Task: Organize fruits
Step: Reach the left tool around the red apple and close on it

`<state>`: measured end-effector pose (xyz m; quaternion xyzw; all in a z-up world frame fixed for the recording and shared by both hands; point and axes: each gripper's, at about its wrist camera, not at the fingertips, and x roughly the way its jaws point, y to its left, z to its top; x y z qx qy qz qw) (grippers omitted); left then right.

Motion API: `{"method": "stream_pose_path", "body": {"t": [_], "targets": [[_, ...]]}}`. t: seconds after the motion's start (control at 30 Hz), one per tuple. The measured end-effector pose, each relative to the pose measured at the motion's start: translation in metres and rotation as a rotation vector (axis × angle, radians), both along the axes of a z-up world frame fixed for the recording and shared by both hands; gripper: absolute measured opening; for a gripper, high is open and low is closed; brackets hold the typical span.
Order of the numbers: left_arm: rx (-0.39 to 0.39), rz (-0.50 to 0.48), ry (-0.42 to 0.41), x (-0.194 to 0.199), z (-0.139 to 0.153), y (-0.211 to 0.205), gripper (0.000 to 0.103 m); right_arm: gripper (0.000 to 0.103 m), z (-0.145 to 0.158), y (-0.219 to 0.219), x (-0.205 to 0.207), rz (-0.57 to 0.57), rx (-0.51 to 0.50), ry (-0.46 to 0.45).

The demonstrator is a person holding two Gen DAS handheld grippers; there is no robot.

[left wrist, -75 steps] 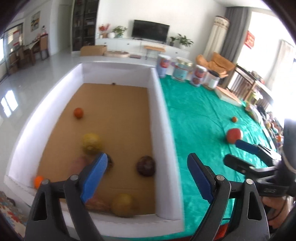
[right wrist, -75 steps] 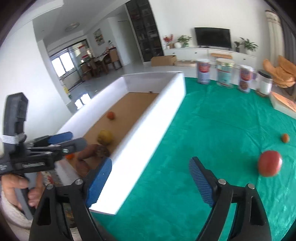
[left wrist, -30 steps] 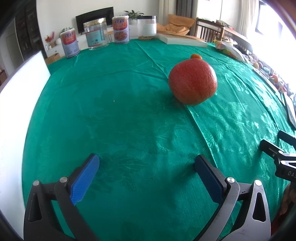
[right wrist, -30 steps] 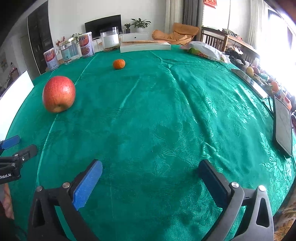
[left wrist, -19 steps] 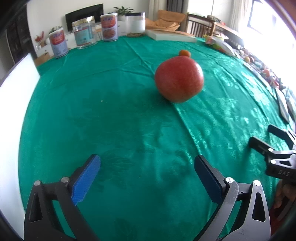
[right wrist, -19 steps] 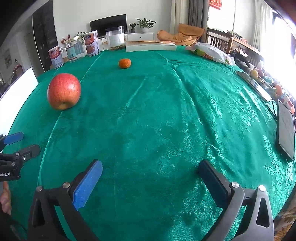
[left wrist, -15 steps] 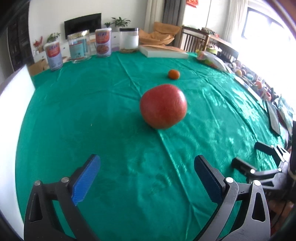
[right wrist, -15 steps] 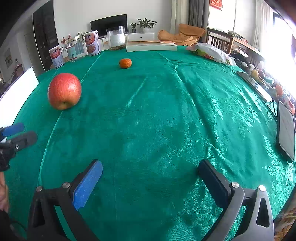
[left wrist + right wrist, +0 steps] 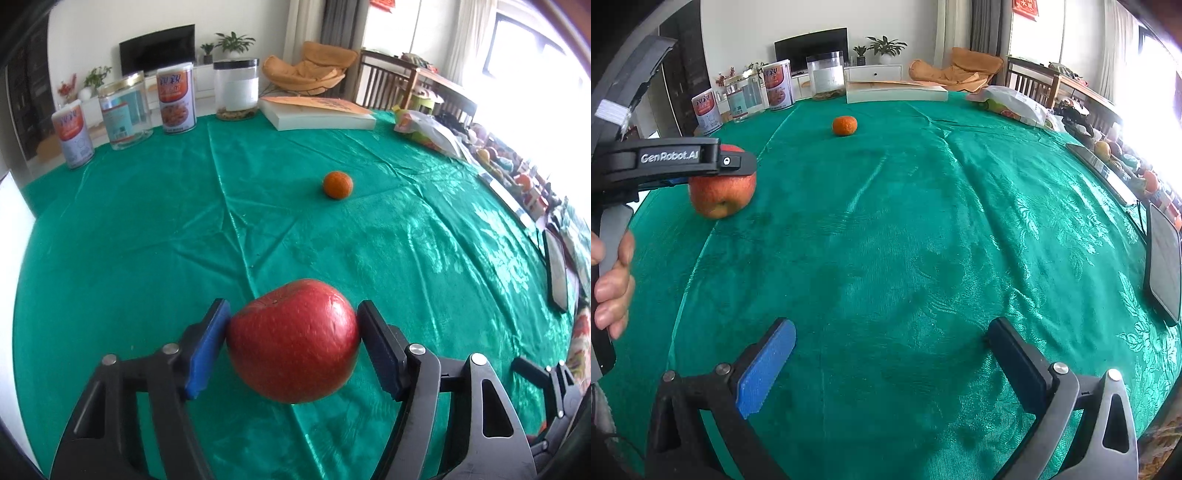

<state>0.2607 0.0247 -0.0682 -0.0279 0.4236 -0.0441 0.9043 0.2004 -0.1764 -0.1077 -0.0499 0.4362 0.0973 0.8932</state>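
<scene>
With its jaws just closed onto the round red apple [image 9: 293, 341] near the worktop's near-left edge, the left hand-held gripper [image 9: 293, 345] should lift it level and squarely, while the right hand-held gripper [image 9: 886, 363] waits wide and empty.

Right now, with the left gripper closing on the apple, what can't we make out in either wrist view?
- Apple underside: left wrist view, hidden by its own bulk. The right wrist view shows its base at the green cloth, contact unclear.
- Left gripper far pad: right wrist view, behind the near finger and the apple.
- White box: cut off by the left edge; contents unseen.
- Fruit by the window: overexposed and small.
- Can labels: too small to read.
</scene>
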Motion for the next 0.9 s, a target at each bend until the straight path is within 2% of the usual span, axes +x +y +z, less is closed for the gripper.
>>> {"method": "stream_pose_path", "body": {"t": [0.1, 0.17, 0.23, 0.3, 0.4, 0.57, 0.67, 0.77, 0.9], "targets": [[0.08, -0.066, -0.045, -0.026, 0.003, -0.01, 0.074, 0.103, 0.0, 0.001, 0.001, 0.002, 0.0, 0.0], [0.103, -0.093, -0.048, -0.036, 0.002, -0.014, 0.074, 0.103, 0.0, 0.001, 0.001, 0.001, 0.0, 0.0], [0.083, -0.111, -0.044, -0.04, 0.001, -0.018, 0.076, 0.103, 0.0, 0.001, 0.001, 0.0, 0.0, 0.0], [0.068, -0.132, -0.044, -0.041, -0.001, -0.023, 0.082, 0.103, 0.0, 0.001, 0.0, 0.001, 0.0, 0.0], [0.093, -0.148, -0.052, -0.039, -0.006, -0.035, 0.083, 0.103, 0.0, 0.001, 0.001, 0.001, 0.0, 0.0], [0.079, -0.127, -0.036, -0.034, -0.012, -0.036, 0.083, 0.103, 0.0, 0.0, 0.001, 0.001, 0.0, 0.0], [0.079, -0.105, -0.045, -0.032, -0.01, -0.032, 0.083, 0.103, 0.0, 0.0, 0.0, 0.001, 0.0, 0.0], [0.067, -0.11, -0.05, -0.027, -0.008, -0.03, 0.076, 0.103, 0.0, 0.0, 0.0, 0.001, 0.0, 0.0], [0.101, -0.116, -0.06, -0.023, -0.008, -0.038, 0.074, 0.103, 0.0, 0.0, 0.001, 0.001, 0.0, 0.0]]}}
